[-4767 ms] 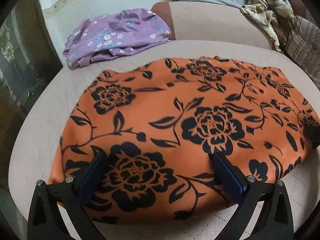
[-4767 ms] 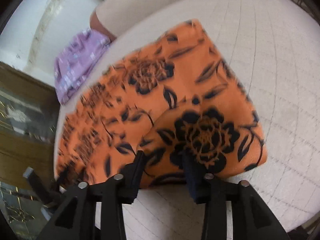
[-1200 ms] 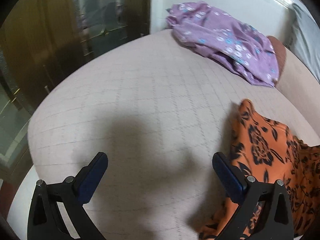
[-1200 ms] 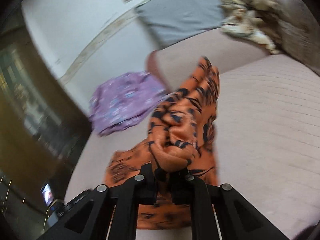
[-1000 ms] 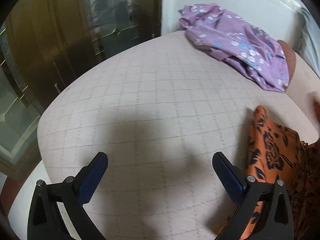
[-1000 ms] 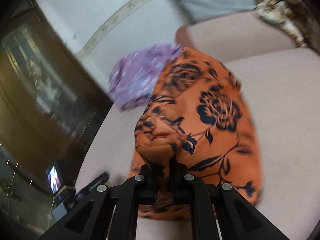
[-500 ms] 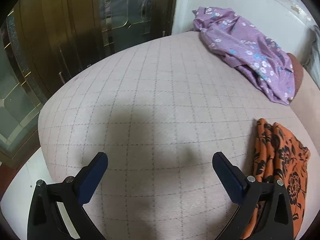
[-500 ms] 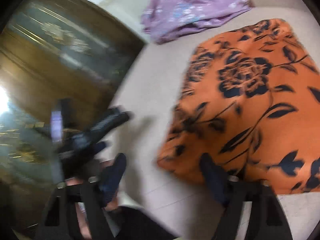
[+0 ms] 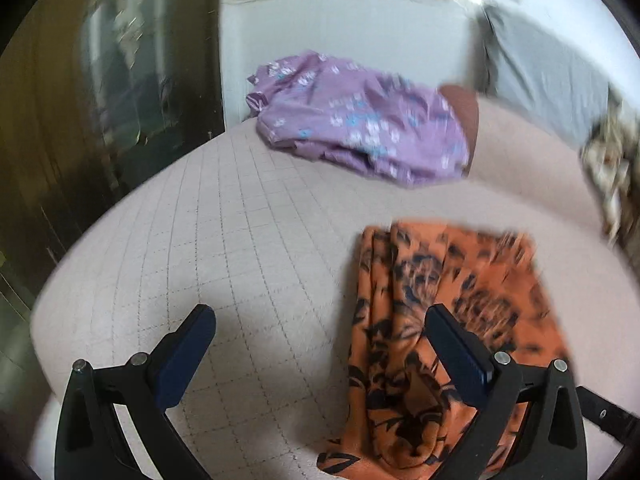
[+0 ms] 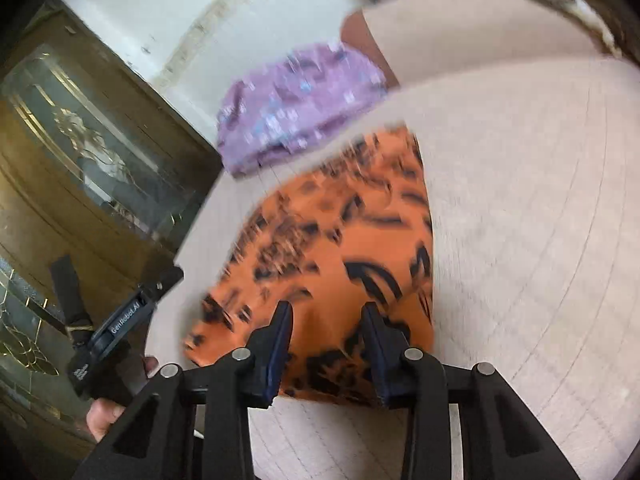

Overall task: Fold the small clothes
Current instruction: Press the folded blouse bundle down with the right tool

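The orange cloth with black flowers (image 9: 452, 304) lies folded on the beige quilted cushion (image 9: 224, 240), near its front edge. My left gripper (image 9: 320, 332) is open and empty; its right finger is over the cloth's left part. In the right wrist view the same cloth (image 10: 340, 248) lies just ahead of my right gripper (image 10: 326, 320), whose jaws are partly open above the cloth's near edge and hold nothing. The left gripper's body (image 10: 120, 320) shows at the left there.
A purple flowered garment (image 9: 360, 124) lies crumpled at the cushion's far edge, also in the right wrist view (image 10: 296, 108). A grey pillow (image 9: 544, 68) and a beige rumpled cloth (image 9: 612, 168) are at the far right. A dark glass-fronted cabinet (image 9: 100, 100) stands left.
My right gripper, which held the bunched orange cloth a second ago, has let it go and now hovers partly open over it. My left gripper has swung right towards the cloth.
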Tool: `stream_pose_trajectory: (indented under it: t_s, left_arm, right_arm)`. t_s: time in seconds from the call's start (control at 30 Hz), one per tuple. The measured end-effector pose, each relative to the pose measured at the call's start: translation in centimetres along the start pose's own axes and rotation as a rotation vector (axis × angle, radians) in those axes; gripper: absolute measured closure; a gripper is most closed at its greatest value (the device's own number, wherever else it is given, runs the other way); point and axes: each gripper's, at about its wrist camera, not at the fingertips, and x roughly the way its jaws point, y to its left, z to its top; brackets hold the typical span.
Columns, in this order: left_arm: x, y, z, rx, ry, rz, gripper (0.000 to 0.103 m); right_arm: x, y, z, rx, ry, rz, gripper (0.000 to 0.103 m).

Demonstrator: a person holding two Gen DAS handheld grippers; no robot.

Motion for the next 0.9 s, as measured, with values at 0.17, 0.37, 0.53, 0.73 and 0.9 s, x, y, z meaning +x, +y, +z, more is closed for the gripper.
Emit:
stream_pose_trajectory:
  t_s: [0.17, 0.37, 0.53, 0.73, 0.9]
  left_arm:
    - [3.8, 0.1, -1.2, -0.037, 0.173, 0.033, 0.0]
    - [4.0, 0.1, -1.5, -0.034, 0.168, 0.029, 0.0]
    - [4.2, 0.1, -1.8, -0.061, 0.164, 0.031, 0.0]
    - [4.2, -0.1, -2.3, -0.036, 0.131, 0.036, 0.0]
    - [4.2, -0.3, -2.3, -0.015, 0.119, 0.033, 0.0]
  right_arm:
    - [2.2, 1.1, -1.7, -0.102, 0.06, -0.063, 0.065]
    - [1.5, 1.8, 4.0, -0.101, 0.025, -0.059, 0.065]
    - [6.9, 2.5, 8.8, -0.102, 0.105, -0.13, 0.065]
    - [13.4, 2.3, 10.8, -0.159, 0.189, -0.225, 0.065]
    - [13.5, 4.0, 13.5, -0.171, 0.16, -0.162, 0.064]
